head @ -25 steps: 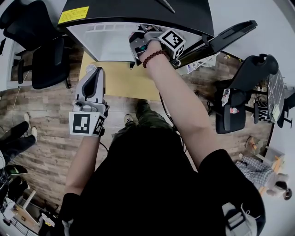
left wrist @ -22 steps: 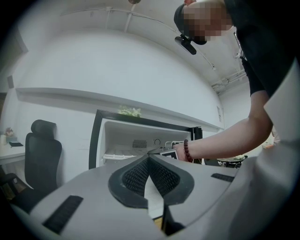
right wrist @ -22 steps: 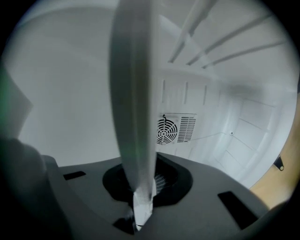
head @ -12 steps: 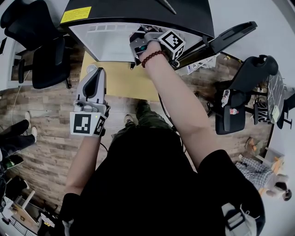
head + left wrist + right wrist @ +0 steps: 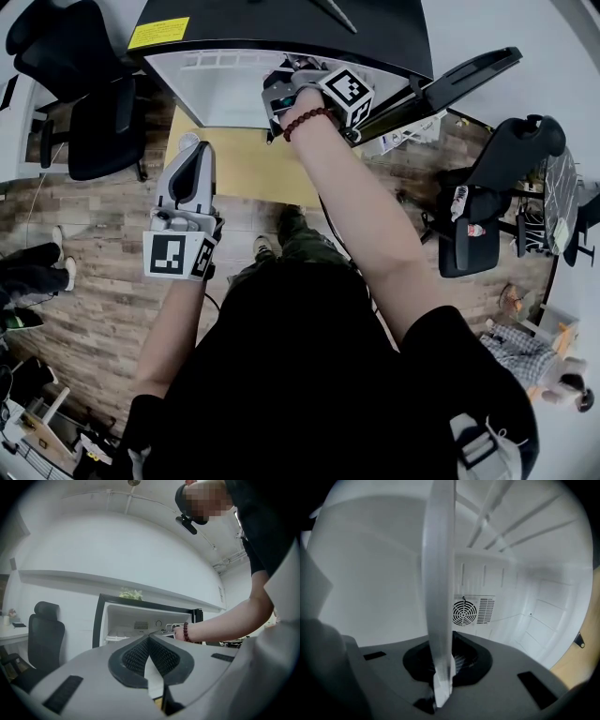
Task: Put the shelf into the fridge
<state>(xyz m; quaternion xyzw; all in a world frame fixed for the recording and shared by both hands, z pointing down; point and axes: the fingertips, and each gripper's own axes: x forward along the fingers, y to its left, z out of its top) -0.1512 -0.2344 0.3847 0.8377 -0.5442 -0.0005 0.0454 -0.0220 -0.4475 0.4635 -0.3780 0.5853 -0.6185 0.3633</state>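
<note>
Two-thirds of the fridge (image 5: 239, 80) is cut off at the top of the head view: only its black top with a yellow label (image 5: 159, 33) and the pale, smooth plastic cavity show. Its dark door (image 5: 455, 80) stands swung open to the right. A flat yellow mat (image 5: 234, 167) lies on the wood-plank floor in front of it.

The shelf (image 5: 439, 592) is hard to make out from above, where the right hand-held gripper (image 5: 284, 92) and the wrist cover it. In the right gripper view it shows edge-on as a thin, translucent white panel, reaching from the jaws into the cavity and cut off at the top of the view. Pale rails cross the cavity beyond it. The right hand-held gripper (image 5: 444, 662) is clenched on the panel's near edge, its ribbed black pads pressing both faces.

The left hand-held gripper (image 5: 190, 150) hangs low over the mat, well apart from the fridge, jaws pressed together at the tips on nothing (image 5: 149, 639).

A round fan grille (image 5: 464, 612) and a slotted vent sit in the fridge's rear wall. A dark bead bracelet (image 5: 306, 119) circles the right wrist.

Against the frame a second ago, both hand-held grippers sit in almost the same places; the right one stays at the fridge mouth.
</note>
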